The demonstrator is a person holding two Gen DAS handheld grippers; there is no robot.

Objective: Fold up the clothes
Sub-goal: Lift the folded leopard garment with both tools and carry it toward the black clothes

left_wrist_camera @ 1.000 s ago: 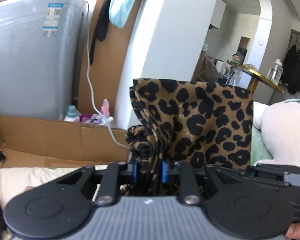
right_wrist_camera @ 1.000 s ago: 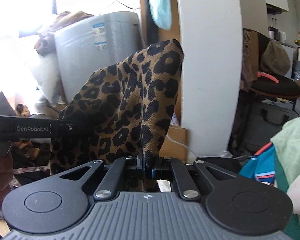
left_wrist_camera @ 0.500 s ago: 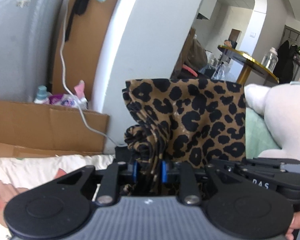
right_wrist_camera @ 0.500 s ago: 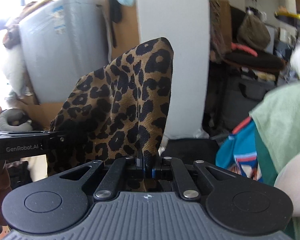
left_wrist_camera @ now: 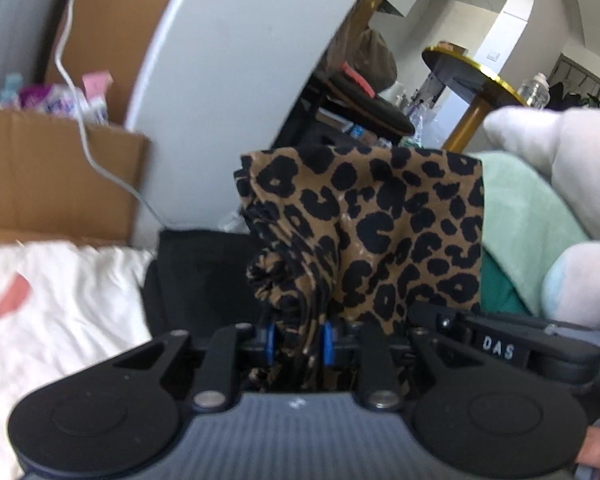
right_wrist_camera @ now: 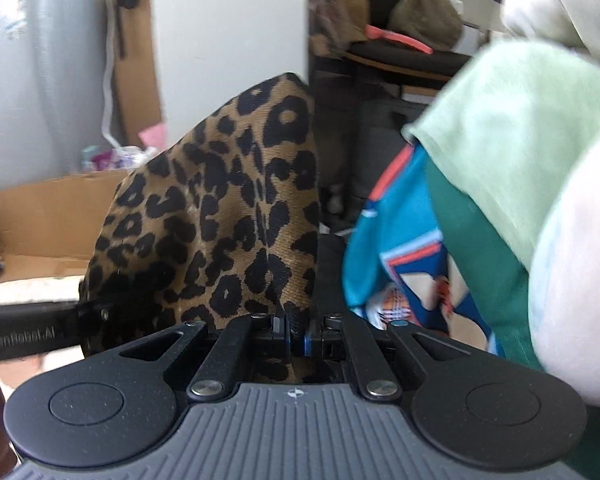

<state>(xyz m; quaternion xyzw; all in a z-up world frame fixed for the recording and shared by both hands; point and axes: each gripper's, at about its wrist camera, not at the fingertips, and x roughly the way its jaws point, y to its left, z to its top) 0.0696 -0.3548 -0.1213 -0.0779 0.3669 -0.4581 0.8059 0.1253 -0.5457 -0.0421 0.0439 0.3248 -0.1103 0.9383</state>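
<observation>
Both grippers pinch the leopard-print garment (left_wrist_camera: pixel 380 232), which hangs in the air between them rather than resting on any surface. The fingers of the left gripper (left_wrist_camera: pixel 298 338) close on a bunched, gathered edge; those of the right gripper (right_wrist_camera: pixel 296 330) close on a thin, flat corner.

Compared with the frames a second and half a second ago, the background has swept sideways and downward. The grey appliance has left the left view, the white bedding (left_wrist_camera: pixel 60 300) now fills that view's lower left, and the pile of green and blue clothes (right_wrist_camera: pixel 480 200) crowds the right half of the right view. The cloth's shape in each grip is unchanged. This suggests the garment is being carried, stretched between the two holds, toward the bed; no fold can be judged from these views.

The left view alone shows the bedding, a dark item (left_wrist_camera: pixel 204 276) lying at centre, and the other gripper's body at lower right. The right view alone shows the printed blue fabric within the pile.
</observation>
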